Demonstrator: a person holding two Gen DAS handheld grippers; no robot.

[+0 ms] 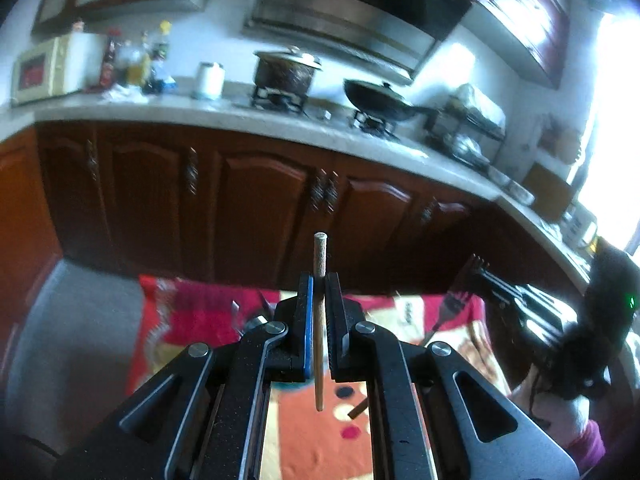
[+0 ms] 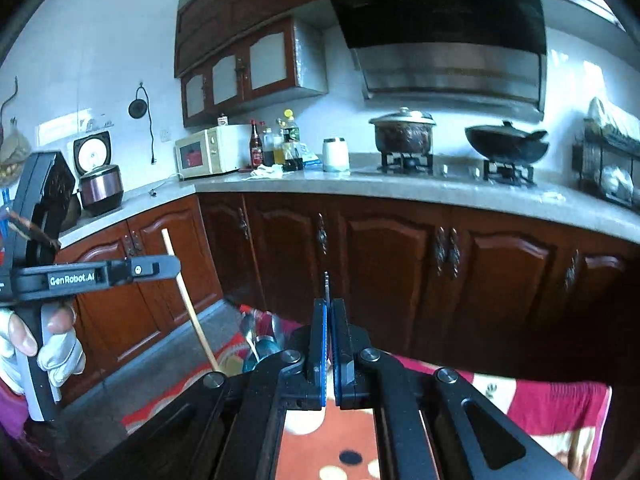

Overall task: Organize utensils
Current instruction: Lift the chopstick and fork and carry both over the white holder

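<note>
The left claw (image 1: 319,280) is clenched on a pale chopstick (image 1: 320,256), which stands nearly upright between the pads, its blunt end poking above the fingertips and its other end hanging below the jaws. The right wrist view shows the same claw (image 2: 176,266) from the side, with the chopstick (image 2: 188,300) slanting down through it and a gloved hand (image 2: 48,344) wrapped on the handle.

The right claw (image 2: 329,304) is clenched on a thin metal utensil, a fork (image 2: 327,284), seen edge-on above its blue pads. The left wrist view catches that claw (image 1: 476,268) at the right, the fork (image 1: 452,308) hanging tines down beneath it.

Below both claws lies the surface, covered by a red and orange patterned cloth (image 1: 192,308). More utensils (image 2: 256,340) rest on the cloth near its far edge; they are blurred.

Beyond the cloth runs a row of dark wood cabinets (image 2: 400,248) under a pale counter (image 2: 360,188). On it stand a microwave (image 2: 204,152), bottles (image 2: 280,140), a white jar (image 2: 335,154), a lidded pot (image 2: 403,130) and a wok (image 2: 506,142) on the stove, with a hood (image 2: 448,40) above.
</note>
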